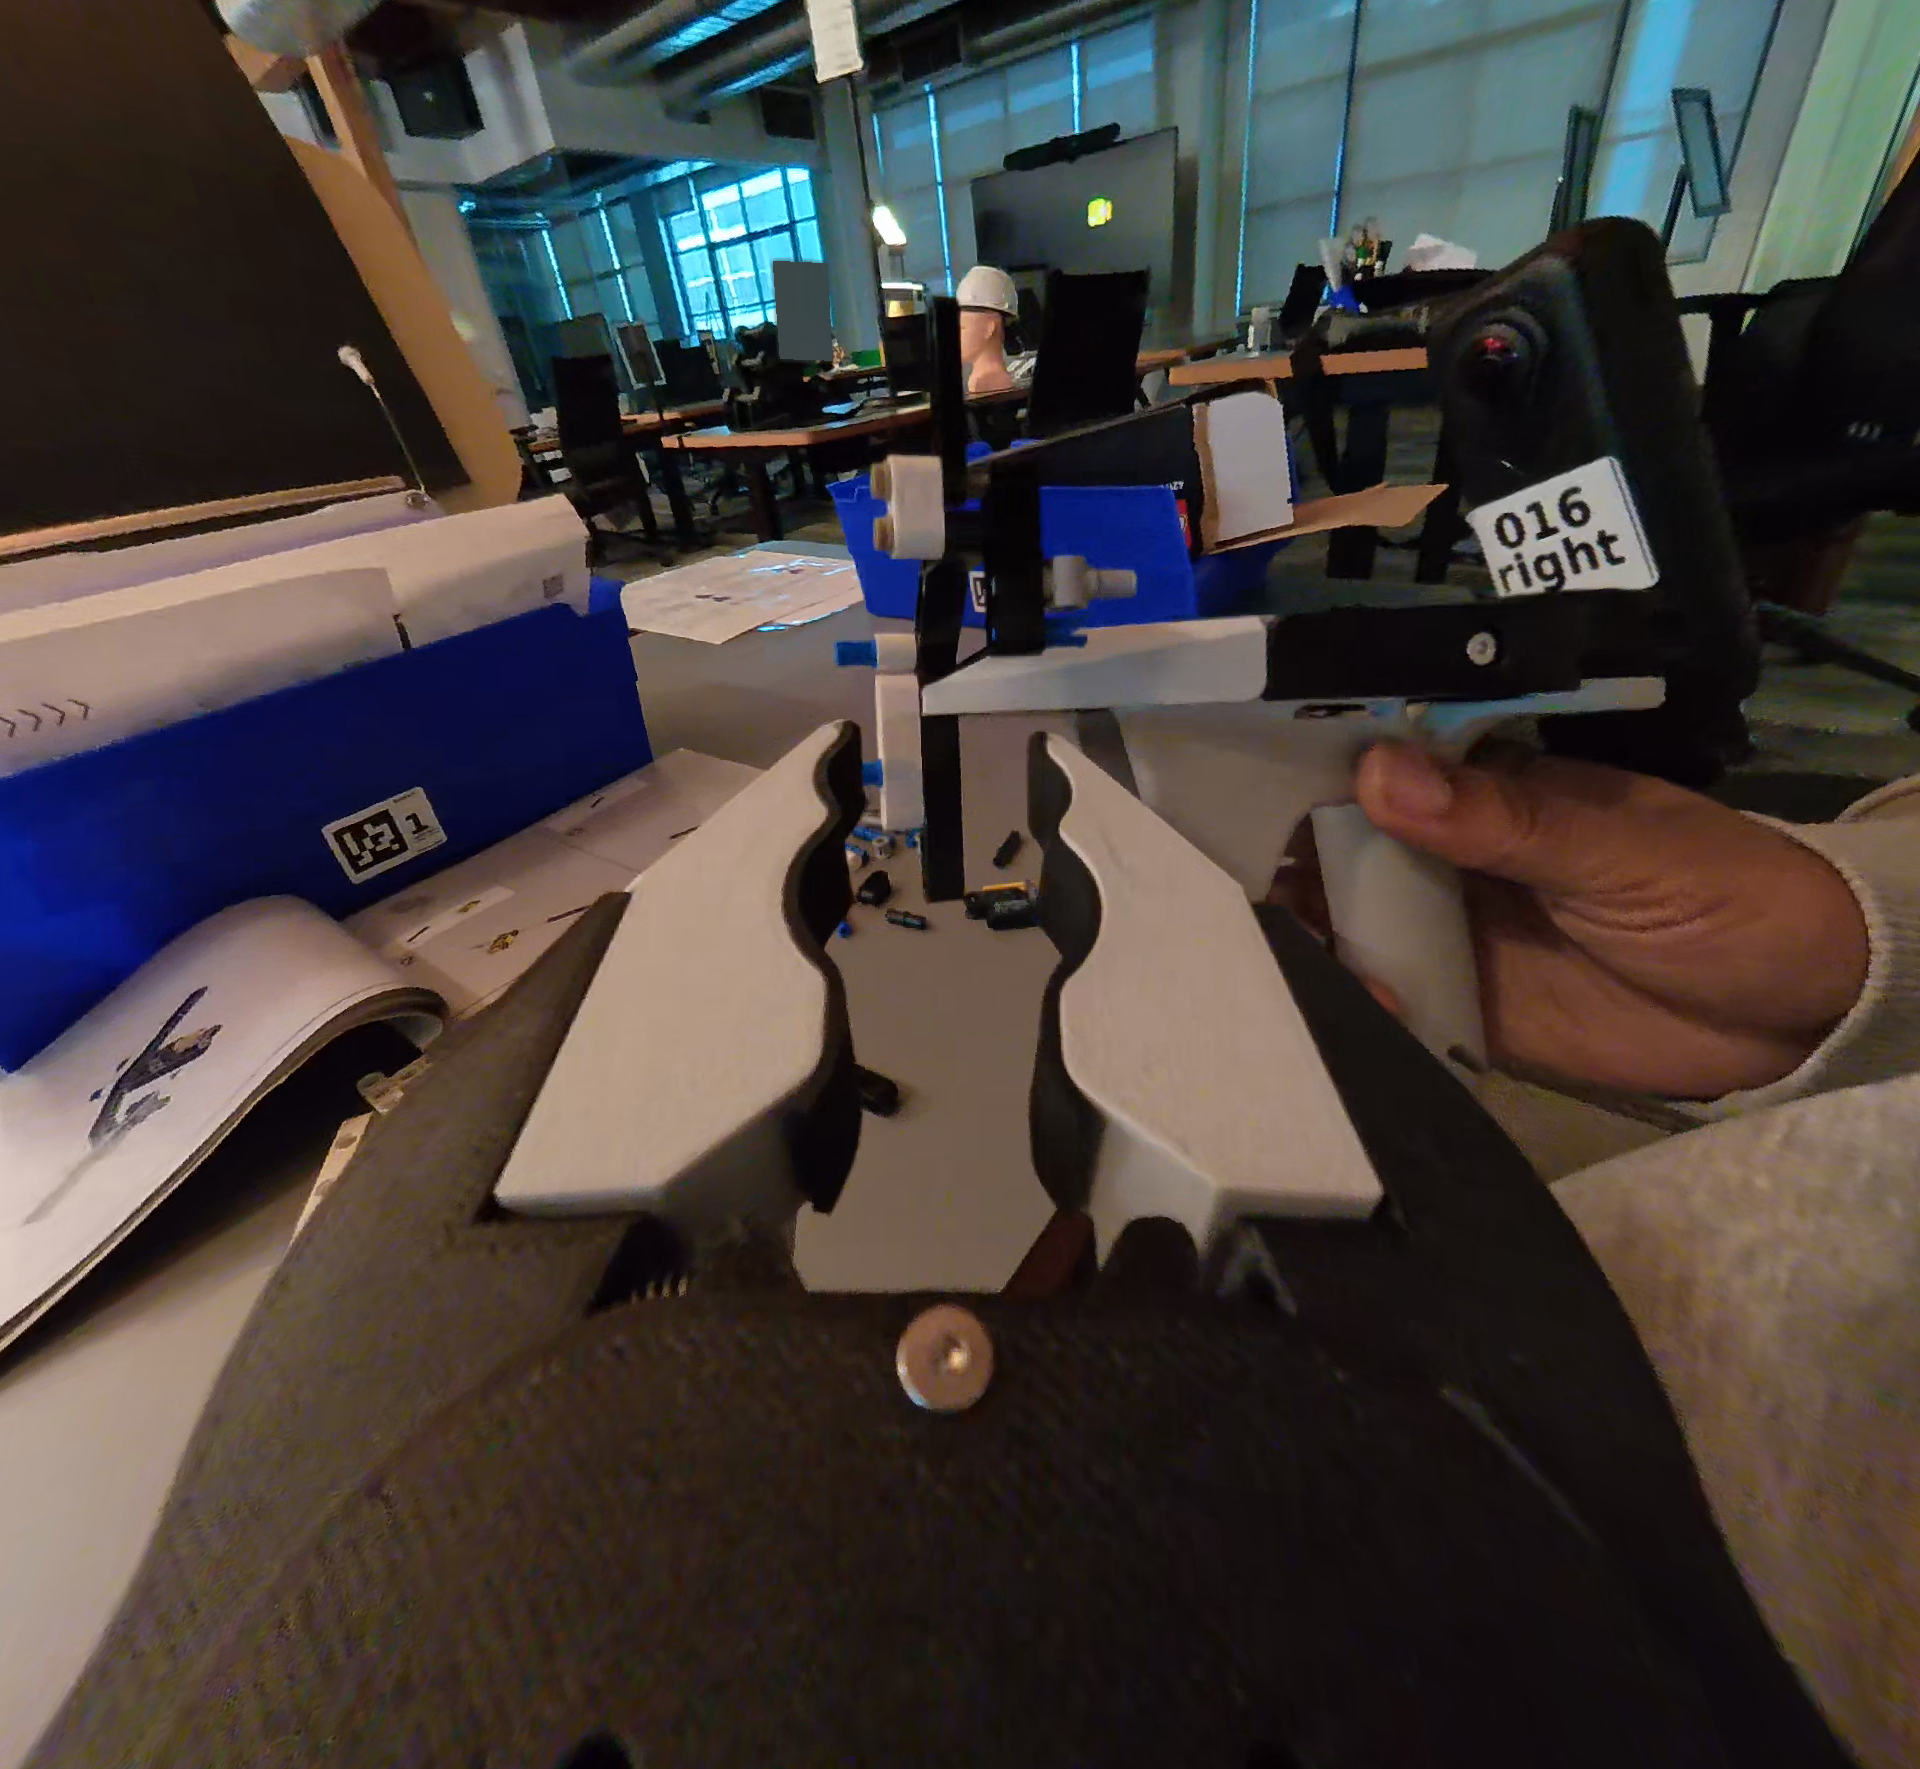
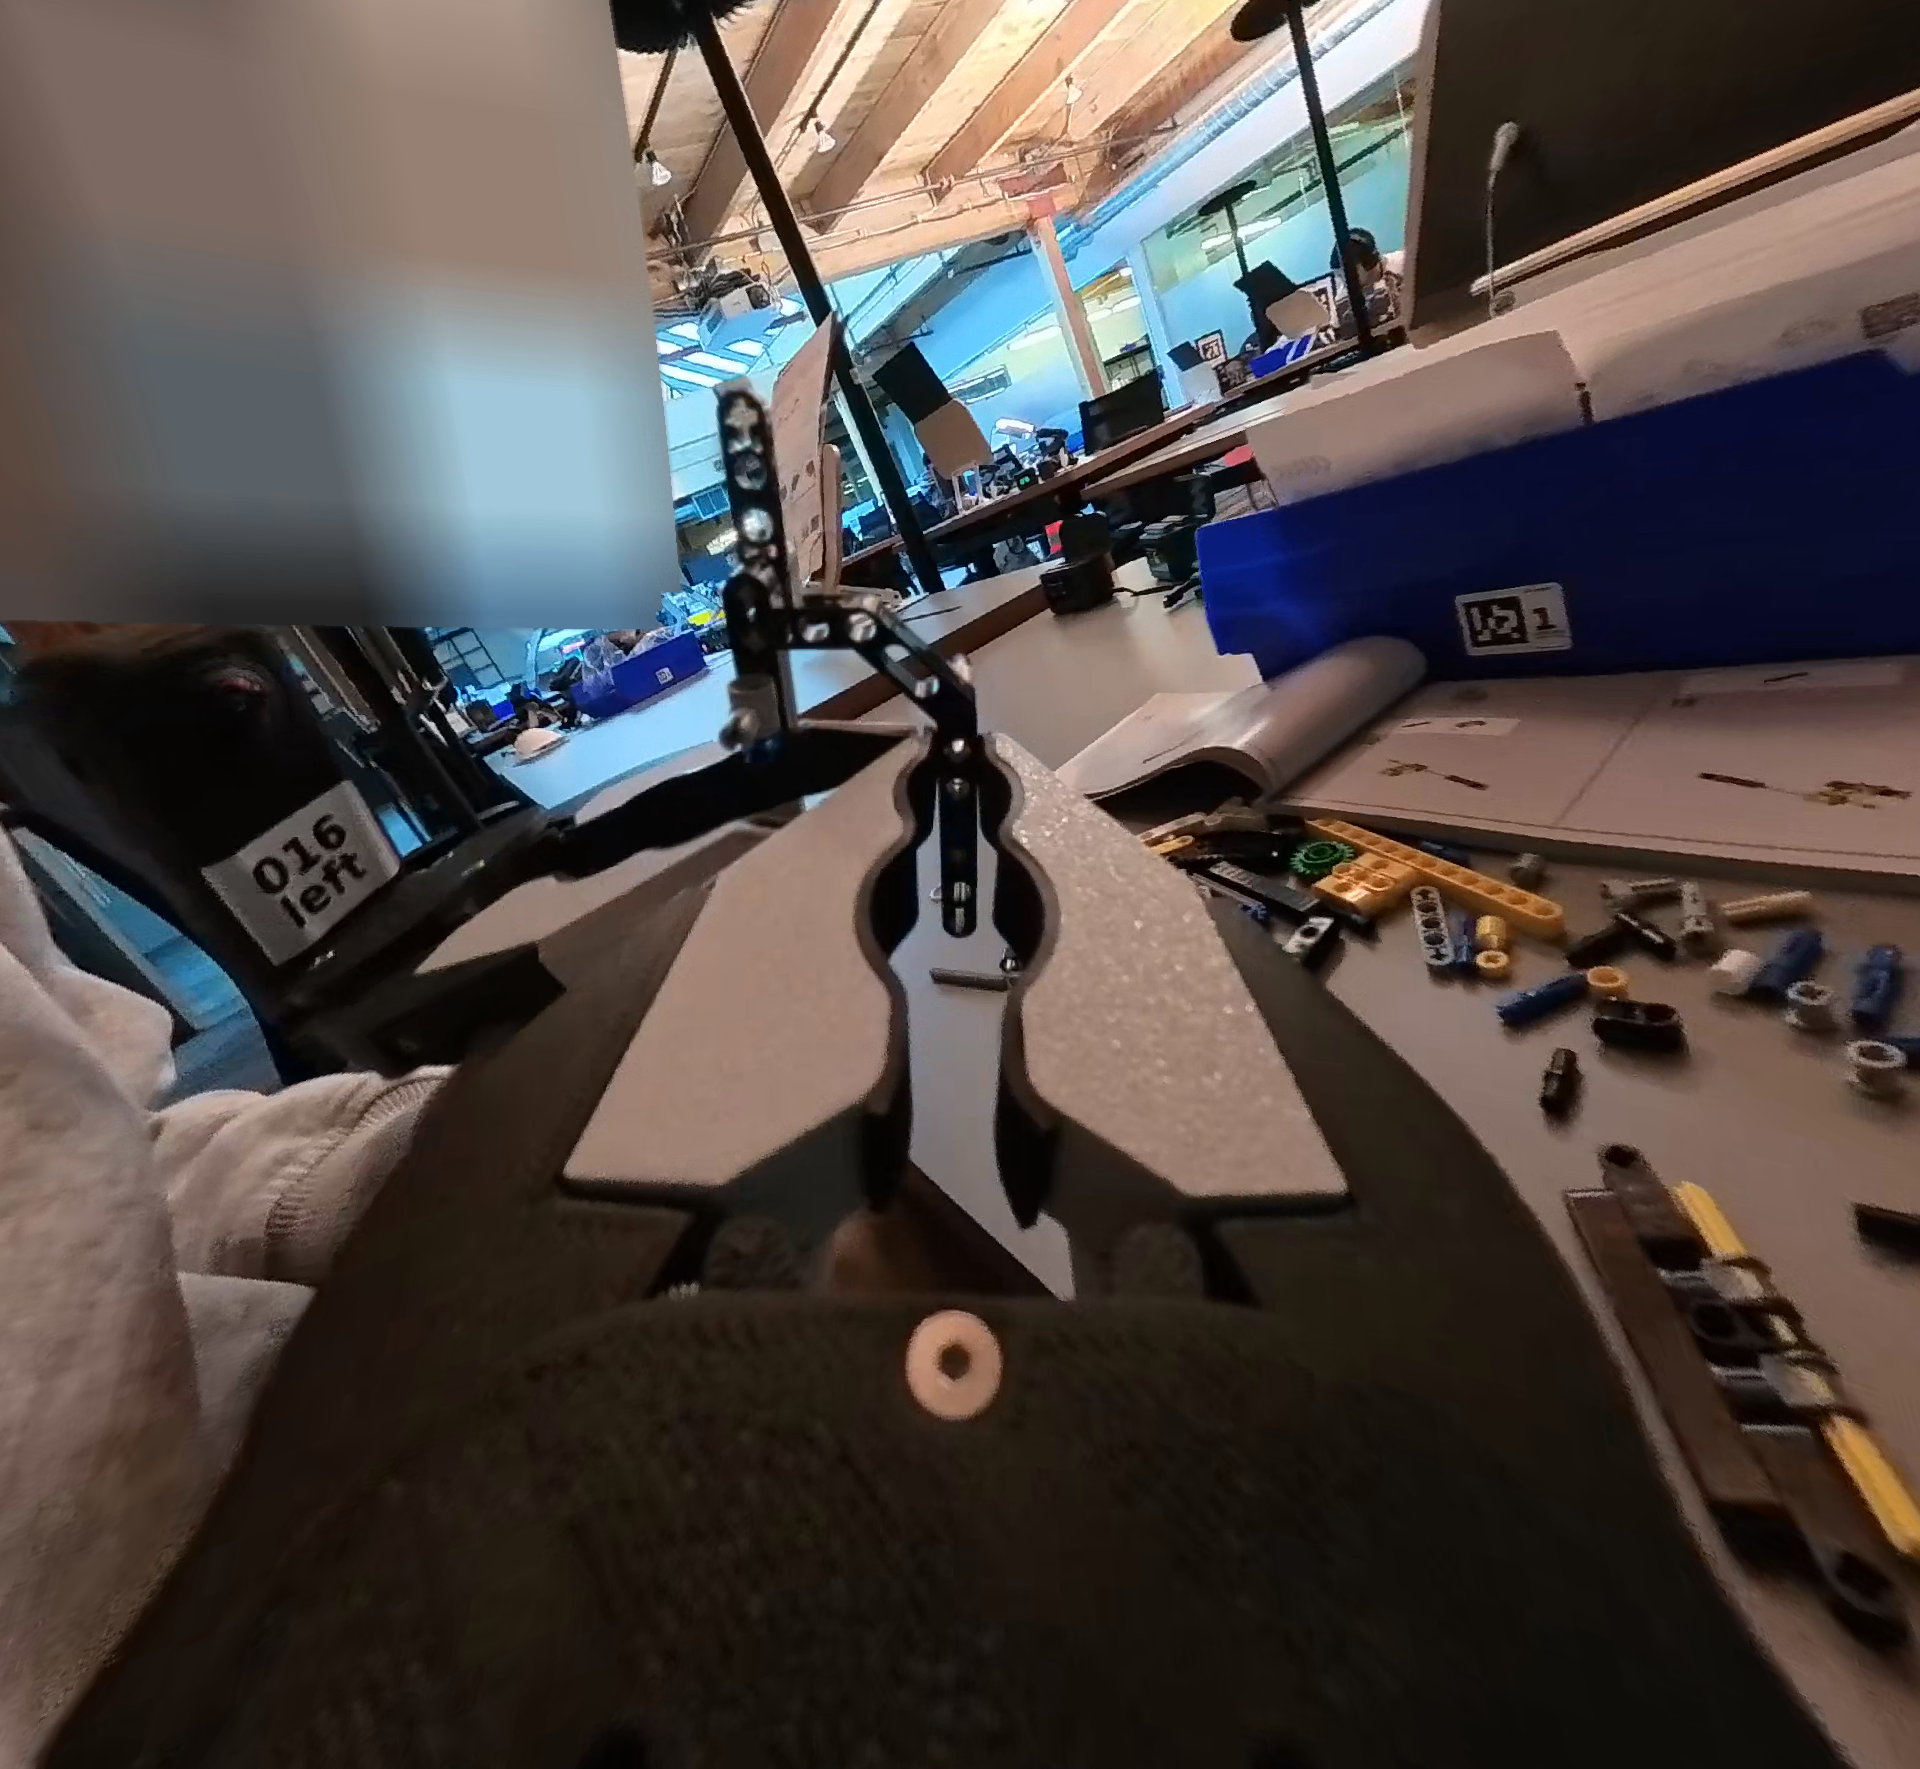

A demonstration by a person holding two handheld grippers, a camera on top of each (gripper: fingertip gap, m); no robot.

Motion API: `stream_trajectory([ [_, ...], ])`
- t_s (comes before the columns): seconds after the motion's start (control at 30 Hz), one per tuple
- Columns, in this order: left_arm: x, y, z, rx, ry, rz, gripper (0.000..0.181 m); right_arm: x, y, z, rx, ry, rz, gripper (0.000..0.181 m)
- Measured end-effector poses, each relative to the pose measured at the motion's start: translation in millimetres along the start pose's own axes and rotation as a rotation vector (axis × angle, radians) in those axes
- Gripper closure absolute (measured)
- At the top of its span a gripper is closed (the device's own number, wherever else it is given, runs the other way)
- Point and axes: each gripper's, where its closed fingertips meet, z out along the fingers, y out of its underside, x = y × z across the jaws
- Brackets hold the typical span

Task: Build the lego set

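My right gripper (image 2: 956, 751) is shut on a black lego beam assembly (image 2: 902, 670), held in the air above the table. The assembly bends up and to the left, with a grey connector (image 2: 753, 703) on its far arm. In the left wrist view the right gripper (image 1: 1091, 670) comes in from the right with the assembly (image 1: 940, 784) hanging upright. My left gripper (image 1: 943, 765) is open, and the beam's lower end shows in the gap between its tips. I cannot tell whether it touches the beam. Several loose lego pieces (image 2: 1455, 909) lie on the grey table.
A blue bin (image 2: 1662, 524) stands at the back, also in the left wrist view (image 1: 312, 763). An open instruction booklet (image 2: 1558, 784) lies before it. A long black and yellow sub-assembly (image 2: 1714, 1324) lies at the right. A person's hand (image 1: 1610, 919) holds the right gripper's handle. The tips of both grippers are at nearly the same place.
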Motion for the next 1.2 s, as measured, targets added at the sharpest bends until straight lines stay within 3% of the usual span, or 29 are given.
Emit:
stream_trajectory([
  [0.5,0.7,3.7,1.0,-0.016,-0.004,0.045,0.152,-14.3,4.0,2.8,-0.015,-0.009,-0.189,0.176],
  [1.2,-5.5,3.5,-0.8,-0.003,-0.037,0.09,0.167,-19.3,5.7,2.6,-0.022,-0.059,-0.161,0.174],
])
